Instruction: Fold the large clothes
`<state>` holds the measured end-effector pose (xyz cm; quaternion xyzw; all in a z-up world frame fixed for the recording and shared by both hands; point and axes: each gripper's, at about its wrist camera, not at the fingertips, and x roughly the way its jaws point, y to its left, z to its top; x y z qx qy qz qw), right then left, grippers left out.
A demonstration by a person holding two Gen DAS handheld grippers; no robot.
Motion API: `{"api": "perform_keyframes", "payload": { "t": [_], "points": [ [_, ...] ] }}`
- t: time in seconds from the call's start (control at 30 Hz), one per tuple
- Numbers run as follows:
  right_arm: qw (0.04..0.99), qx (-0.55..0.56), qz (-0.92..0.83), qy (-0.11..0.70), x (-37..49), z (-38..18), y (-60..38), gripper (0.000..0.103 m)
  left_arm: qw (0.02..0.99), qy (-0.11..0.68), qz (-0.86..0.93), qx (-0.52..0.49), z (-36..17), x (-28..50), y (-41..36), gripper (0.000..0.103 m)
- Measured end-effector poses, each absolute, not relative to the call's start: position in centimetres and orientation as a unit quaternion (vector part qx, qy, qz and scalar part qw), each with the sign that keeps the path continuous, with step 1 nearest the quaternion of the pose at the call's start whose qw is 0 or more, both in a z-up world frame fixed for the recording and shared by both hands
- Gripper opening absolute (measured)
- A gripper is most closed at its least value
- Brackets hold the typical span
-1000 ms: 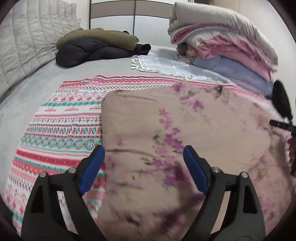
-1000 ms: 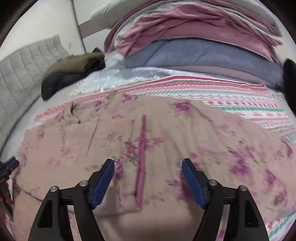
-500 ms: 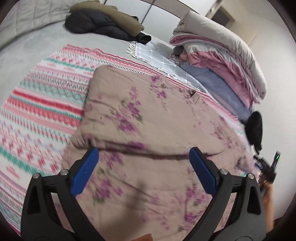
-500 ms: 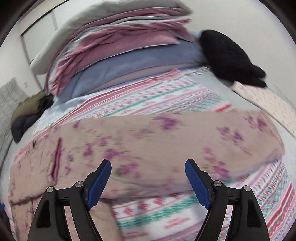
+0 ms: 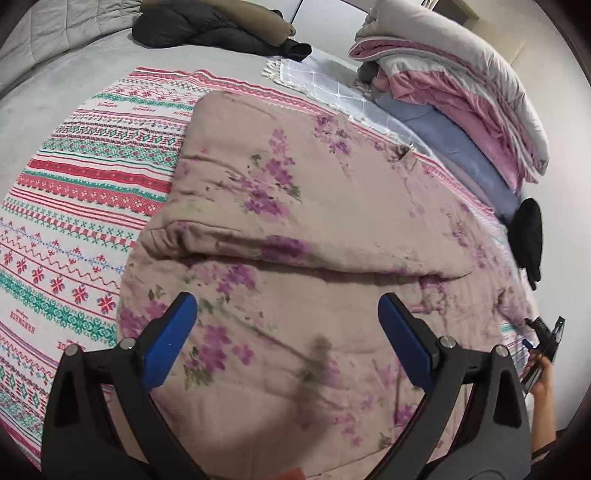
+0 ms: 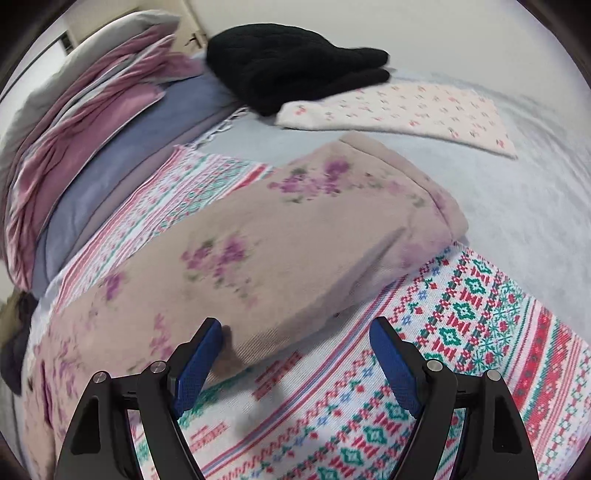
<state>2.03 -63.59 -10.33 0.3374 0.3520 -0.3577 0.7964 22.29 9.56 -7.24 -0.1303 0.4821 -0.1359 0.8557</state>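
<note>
A large beige garment with purple flowers [image 5: 295,206] lies spread on a patterned red, green and white blanket [image 5: 74,206]. One part is folded across its middle, with the fold edge just ahead of my left gripper [image 5: 288,325], which is open and empty above the cloth. In the right wrist view the garment's sleeve [image 6: 295,229] stretches out over the blanket [image 6: 461,332] to the right. My right gripper [image 6: 295,354] is open and empty at the sleeve's lower edge, with the left finger [image 6: 199,354] beside the cloth.
A pile of folded pink, grey and blue quilts [image 5: 461,88] stands at the back. A dark jacket [image 5: 207,29] lies far left. A black garment [image 6: 288,62] and a white printed cloth [image 6: 399,110] lie on the grey bed sheet [image 6: 517,206].
Both grippers stayed open. The left one rose and tilted over the garment's folded middle. The right one swung right, from the garment's body to along the sleeve.
</note>
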Motion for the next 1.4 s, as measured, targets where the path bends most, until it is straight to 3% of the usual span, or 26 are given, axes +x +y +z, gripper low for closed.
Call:
{"api": "perform_keyframes", "payload": {
  "t": [0.13,0.2,0.27,0.33,0.67,0.97,1.2,1.4],
  "points": [
    [0.79,0.386,-0.364,0.308,1.4,-10.9,-65.1,0.082,0.842,0.502,-0.135,-0.145,-8.3,22.9,10.1,0.098],
    [0.792,0.392,-0.363,0.296,1.6,-10.8,-65.3,0.057,0.847,0.497,-0.13,-0.14,-8.4,22.9,10.4,0.098],
    [0.784,0.409,-0.363,0.295,1.8,-10.7,-65.7,0.023,0.847,0.492,-0.136,-0.145,-8.2,22.7,10.6,0.098],
    [0.791,0.415,-0.363,0.266,1.3,-9.5,-65.3,0.016,0.851,0.484,-0.136,-0.15,-7.9,22.7,10.9,0.098],
    [0.879,0.264,-0.347,0.193,4.8,4.0,-57.4,0.013,0.863,0.443,-0.141,-0.198,-6.8,22.9,13.5,0.098],
    [0.953,0.188,-0.199,0.131,10.4,15.1,-44.3,0.013,0.863,0.431,-0.17,-0.203,-6.0,22.7,13.8,0.098],
    [0.975,0.17,-0.065,0.13,14.7,17.6,-34.0,0.013,0.864,0.422,-0.182,-0.204,-5.7,22.6,13.9,0.098],
    [0.972,0.138,0.05,0.182,19.5,14.7,-23.5,0.013,0.867,0.413,-0.183,-0.209,-5.9,22.7,14.3,0.098]
  ]
}}
